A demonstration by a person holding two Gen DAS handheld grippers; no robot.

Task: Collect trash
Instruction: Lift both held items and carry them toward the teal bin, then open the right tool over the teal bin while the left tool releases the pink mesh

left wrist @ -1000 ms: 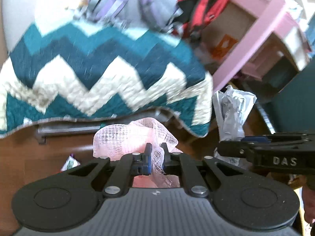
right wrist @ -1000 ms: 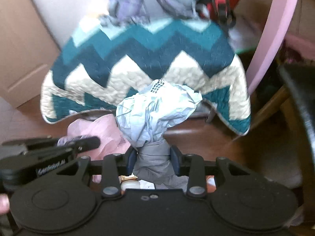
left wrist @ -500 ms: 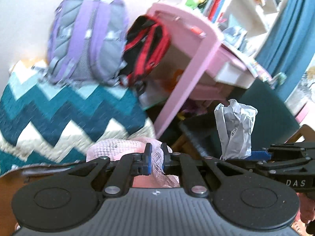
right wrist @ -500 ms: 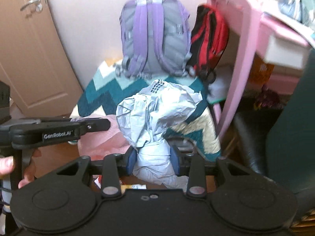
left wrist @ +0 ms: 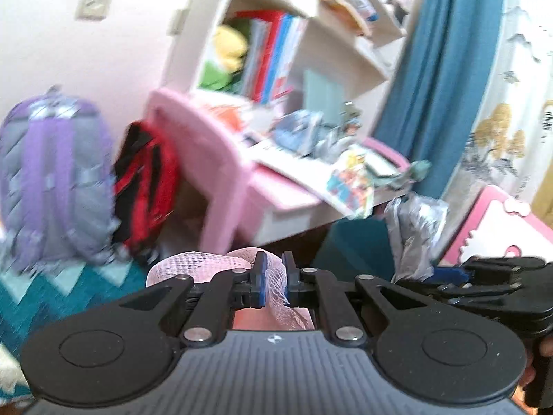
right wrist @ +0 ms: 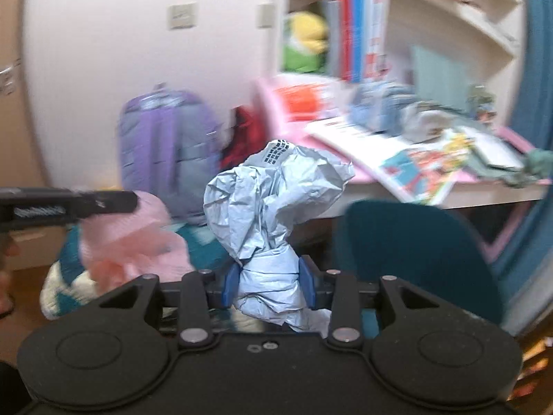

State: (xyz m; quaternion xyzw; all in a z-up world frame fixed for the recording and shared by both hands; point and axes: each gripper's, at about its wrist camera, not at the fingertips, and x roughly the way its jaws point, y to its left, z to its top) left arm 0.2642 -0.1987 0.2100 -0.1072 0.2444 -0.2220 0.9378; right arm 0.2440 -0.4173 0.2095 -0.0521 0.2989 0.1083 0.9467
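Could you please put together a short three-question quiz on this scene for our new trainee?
1. True or false: the left gripper is open and holds nothing.
2. What does the right gripper hold? A) pink net B) crumpled grey paper C) a book
3. Fill in: next to the purple backpack hangs a ____ one.

Key:
1. False: it is shut on the pink net.
2. B, the crumpled grey paper.
3. Red: the red backpack.
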